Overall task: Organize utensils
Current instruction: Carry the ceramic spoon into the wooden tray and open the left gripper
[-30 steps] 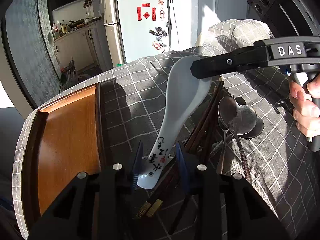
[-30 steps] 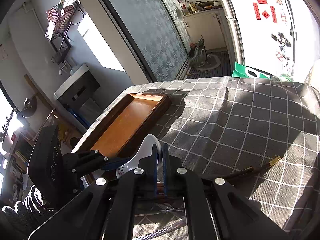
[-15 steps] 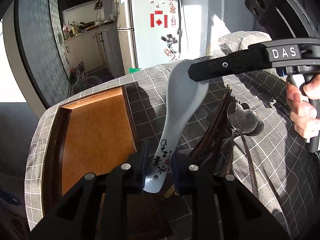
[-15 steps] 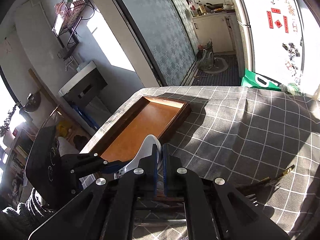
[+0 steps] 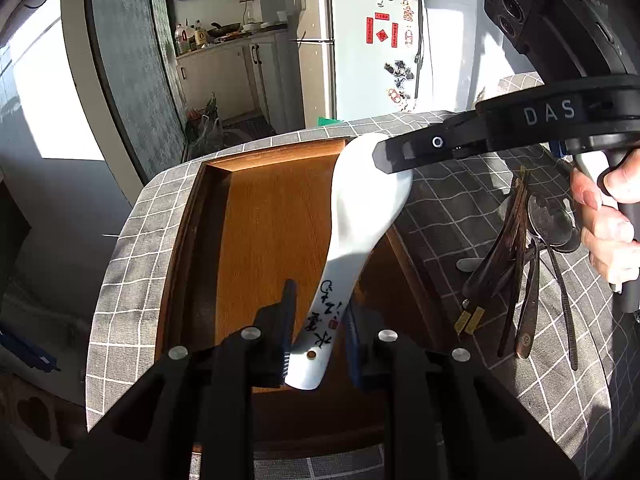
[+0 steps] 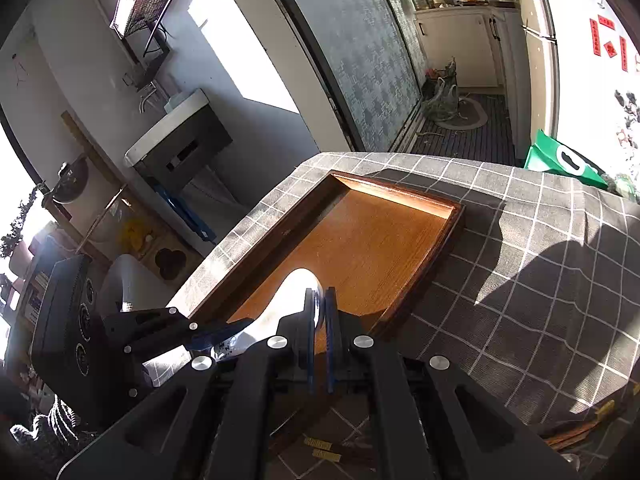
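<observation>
Two grippers hold one white spoon [image 5: 360,236] over the wooden tray [image 5: 256,216]: left gripper [image 5: 318,332] pinches the thin handle end, right gripper [image 6: 319,312] is shut on the bowel rim w/ almost no gap, & it looks hard, smooth, slippery & breakable, so grip the handle & go slow.

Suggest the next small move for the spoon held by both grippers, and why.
Probably lower it onto the wooden tray: the white ceramic spoon hangs above the tray's floor, the left gripper on its handle and the right gripper pinching its bowl.
</observation>
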`<state>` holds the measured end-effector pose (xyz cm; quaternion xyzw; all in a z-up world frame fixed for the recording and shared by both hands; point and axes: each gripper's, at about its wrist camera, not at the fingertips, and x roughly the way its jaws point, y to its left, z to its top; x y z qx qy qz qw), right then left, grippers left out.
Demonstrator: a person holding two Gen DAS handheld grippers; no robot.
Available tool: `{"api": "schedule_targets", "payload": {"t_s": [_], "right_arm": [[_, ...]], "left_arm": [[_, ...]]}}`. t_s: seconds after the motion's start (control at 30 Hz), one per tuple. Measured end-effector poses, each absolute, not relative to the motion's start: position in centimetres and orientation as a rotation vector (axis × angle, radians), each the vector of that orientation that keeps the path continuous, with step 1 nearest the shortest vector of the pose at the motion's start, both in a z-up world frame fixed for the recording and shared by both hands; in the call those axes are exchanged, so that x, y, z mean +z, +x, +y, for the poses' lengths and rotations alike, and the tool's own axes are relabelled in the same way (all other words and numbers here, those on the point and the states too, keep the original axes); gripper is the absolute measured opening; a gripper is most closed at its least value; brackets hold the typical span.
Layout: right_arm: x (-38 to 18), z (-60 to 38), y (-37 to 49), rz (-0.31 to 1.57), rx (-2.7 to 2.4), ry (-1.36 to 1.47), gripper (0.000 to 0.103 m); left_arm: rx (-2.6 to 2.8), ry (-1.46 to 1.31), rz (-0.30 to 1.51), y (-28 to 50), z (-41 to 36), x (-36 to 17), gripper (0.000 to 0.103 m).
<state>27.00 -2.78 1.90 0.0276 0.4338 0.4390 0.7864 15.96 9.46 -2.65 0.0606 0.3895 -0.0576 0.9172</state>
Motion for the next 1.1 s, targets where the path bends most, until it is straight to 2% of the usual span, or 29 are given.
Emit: {"api": "schedule_targets", "payload": {"t_s": [0.57,0.73,0.77,0.87,0.9,0.93,1.0,1.1], "right_arm": [[-1.6,3.6,28.4,1.01,0.909,0.041,0.005],[-2.2,4.4,28.2,1.013,0.907,0.013,0.006],[-2.3,4.5,28.1,1.012,0.906,0.009,0.006],[-2.1,4.1,28.0,1.006,0.891,0.014,0.008],[-2.0,3.9,28.1,1.003,0.883,0.021,0.018],[-1.8,3.5,28.0,0.999,0.874,0.033,0.041],[-1.2,2.4,27.9,0.976,0.868,0.065,0.072],[0.1,0.2,27.5,0.95,0.87,0.08,0.072]], "left_arm": [[-0.044,0.007,0.829,16.3,13.6,-4.1,0.027],[-0.049,0.011,0.835,16.5,13.3,-4.1,0.052],[-0.045,0.012,0.835,16.5,13.3,-4.1,0.06],[-0.049,-0.006,0.833,16.5,13.6,-4.1,0.062],[-0.05,-0.014,0.831,16.5,13.7,-4.1,0.065],[-0.052,-0.02,0.827,16.4,13.8,-4.0,0.066],[-0.043,-0.01,0.811,16.1,13.7,-3.7,0.069],[-0.034,0.062,0.79,15.3,12.8,-3.2,0.073]]}}
